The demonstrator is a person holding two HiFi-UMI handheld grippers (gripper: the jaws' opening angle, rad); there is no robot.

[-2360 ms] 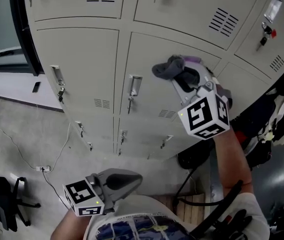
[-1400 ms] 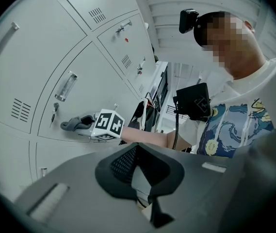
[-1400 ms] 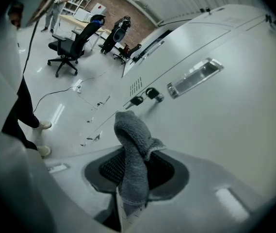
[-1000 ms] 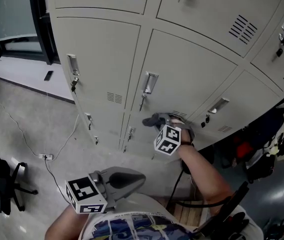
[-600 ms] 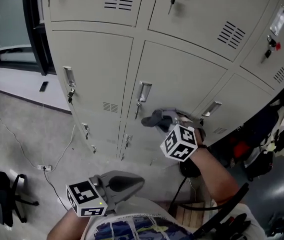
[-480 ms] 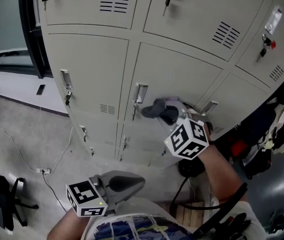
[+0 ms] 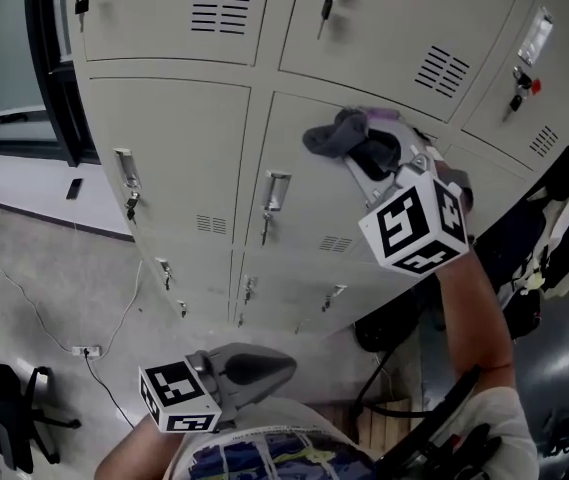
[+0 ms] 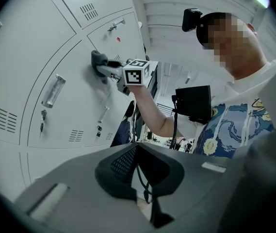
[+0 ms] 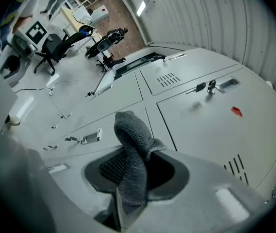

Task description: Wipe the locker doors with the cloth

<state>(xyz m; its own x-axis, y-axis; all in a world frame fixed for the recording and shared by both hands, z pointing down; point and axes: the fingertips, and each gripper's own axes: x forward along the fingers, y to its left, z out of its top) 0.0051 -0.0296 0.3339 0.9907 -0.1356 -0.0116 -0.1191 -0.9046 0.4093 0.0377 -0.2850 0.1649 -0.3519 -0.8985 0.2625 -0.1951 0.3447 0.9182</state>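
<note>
Right gripper [image 7: 362, 156] clenched on grey cloth [image 7: 336, 133], cloth against upper part of locker door [image 7: 299, 208], left gripper [image 7: 279, 367] low near torso, jaws together, nothing between.

The person's right arm [image 7: 472, 303] is stretching up and forward, the right gripper [image 7: 369, 163] clamping a cloth [image 7: 336, 133] between closed jaws. The left gripper [image 7: 269, 367] is hanging low by the torso, pointing forward, its jaws pressed together and empty.
</note>
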